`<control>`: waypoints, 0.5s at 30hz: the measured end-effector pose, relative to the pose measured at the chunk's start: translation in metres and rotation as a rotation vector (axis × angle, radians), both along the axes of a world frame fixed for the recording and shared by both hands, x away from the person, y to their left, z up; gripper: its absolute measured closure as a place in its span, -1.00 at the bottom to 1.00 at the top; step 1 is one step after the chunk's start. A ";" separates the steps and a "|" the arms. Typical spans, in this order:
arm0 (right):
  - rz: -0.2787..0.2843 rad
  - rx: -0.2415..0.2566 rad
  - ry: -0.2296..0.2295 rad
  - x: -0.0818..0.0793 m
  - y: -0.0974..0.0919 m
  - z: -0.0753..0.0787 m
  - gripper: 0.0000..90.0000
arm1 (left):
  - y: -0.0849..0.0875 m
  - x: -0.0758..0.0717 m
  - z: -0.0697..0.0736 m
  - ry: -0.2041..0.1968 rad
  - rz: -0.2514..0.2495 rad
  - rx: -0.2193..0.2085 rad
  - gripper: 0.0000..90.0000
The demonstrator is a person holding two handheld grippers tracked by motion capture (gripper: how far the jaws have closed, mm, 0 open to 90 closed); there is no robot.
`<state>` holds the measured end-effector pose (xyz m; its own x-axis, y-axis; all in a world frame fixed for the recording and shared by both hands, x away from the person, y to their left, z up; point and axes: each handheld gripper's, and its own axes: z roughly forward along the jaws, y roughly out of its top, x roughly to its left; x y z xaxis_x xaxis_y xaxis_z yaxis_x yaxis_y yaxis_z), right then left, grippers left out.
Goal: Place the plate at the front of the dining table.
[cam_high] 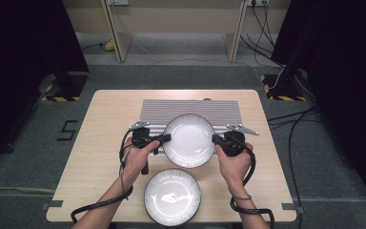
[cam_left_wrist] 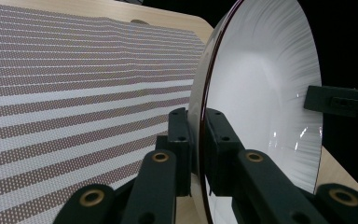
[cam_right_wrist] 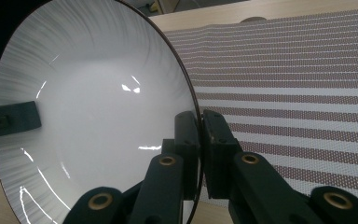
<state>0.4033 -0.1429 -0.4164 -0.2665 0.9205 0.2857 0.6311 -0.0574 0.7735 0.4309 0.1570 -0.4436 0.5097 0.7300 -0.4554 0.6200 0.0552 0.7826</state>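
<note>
You had the white plate (cam_high: 189, 140) pinched on opposite rims, left gripper (cam_high: 164, 139) and right gripper (cam_high: 215, 139) both clamped tight on it, held over the near edge of the striped placemat (cam_high: 190, 109). Honestly, the trick here was keeping both hands level and moving together so the plate didn't twist out of a grip. The high view showed a second plate (cam_high: 172, 196) sitting near the table (cam_high: 100, 143) edge. The gripper views showed what that one couldn't: the jaws biting the thin rim (cam_left_wrist: 196, 140) from both sides.
</note>
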 end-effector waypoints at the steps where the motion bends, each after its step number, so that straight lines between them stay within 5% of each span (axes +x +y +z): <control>1: 0.000 0.001 -0.002 0.001 0.000 0.000 0.91 | 0.000 0.001 0.000 0.000 -0.001 0.000 0.81; 15: -0.008 0.007 -0.004 0.010 0.000 0.003 0.90 | -0.001 0.009 0.004 0.001 0.010 0.004 0.81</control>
<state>0.4129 -0.1427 -0.4134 -0.2603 0.9205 0.2914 0.6272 -0.0682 0.7759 0.4396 0.1556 -0.4394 0.5020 0.7370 -0.4526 0.6199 0.0584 0.7825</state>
